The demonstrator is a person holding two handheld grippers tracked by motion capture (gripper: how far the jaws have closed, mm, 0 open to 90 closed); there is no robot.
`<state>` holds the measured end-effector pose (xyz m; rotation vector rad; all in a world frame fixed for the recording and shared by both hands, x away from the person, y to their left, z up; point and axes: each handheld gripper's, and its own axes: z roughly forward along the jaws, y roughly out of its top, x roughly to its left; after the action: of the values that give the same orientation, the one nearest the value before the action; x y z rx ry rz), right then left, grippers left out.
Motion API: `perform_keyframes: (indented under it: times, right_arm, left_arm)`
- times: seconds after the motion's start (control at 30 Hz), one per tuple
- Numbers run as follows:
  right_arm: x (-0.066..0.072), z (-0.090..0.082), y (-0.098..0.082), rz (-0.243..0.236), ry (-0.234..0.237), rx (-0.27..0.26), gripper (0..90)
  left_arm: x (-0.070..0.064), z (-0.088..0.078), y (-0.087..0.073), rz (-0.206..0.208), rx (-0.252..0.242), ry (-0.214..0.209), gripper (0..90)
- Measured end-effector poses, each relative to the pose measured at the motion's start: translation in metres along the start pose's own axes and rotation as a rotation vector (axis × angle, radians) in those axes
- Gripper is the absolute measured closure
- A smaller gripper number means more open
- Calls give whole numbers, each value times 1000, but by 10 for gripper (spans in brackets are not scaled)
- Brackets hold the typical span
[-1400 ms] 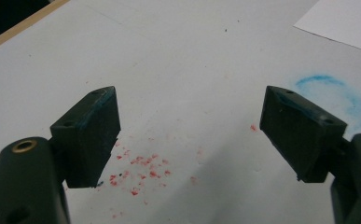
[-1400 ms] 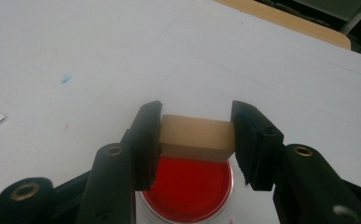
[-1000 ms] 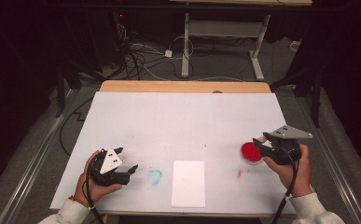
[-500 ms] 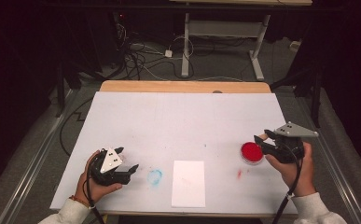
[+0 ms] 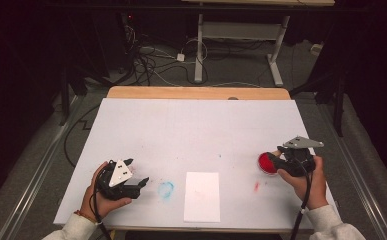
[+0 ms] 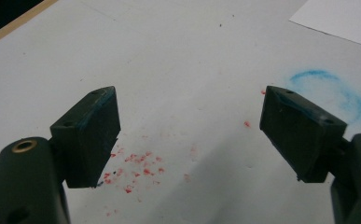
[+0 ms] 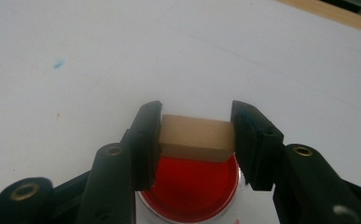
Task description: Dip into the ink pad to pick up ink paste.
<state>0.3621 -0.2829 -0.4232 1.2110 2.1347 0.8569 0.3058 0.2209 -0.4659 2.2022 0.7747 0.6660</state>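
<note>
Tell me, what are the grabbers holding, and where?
The right gripper clamps a wooden block by its two end faces, over the red dish. The left gripper holds nothing.

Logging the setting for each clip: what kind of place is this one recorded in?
Probably a lab or workshop recording bay, not a home. A white-topped table stands on a dark floor strewn with loose cables, beside the metal legs of another desk, and the surroundings are blacked out.
</note>
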Motion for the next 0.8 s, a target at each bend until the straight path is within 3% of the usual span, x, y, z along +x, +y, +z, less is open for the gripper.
perform_keyframes:
  times: [0.47, 0.8]
  right_arm:
    - [4, 24, -14, 5, 27, 85, 552]
    - [5, 25, -16, 3, 23, 85, 553]
  left_arm:
    - [-1, 0, 0, 6, 8, 0, 194]
    - [-1, -1, 0, 7, 6, 3, 195]
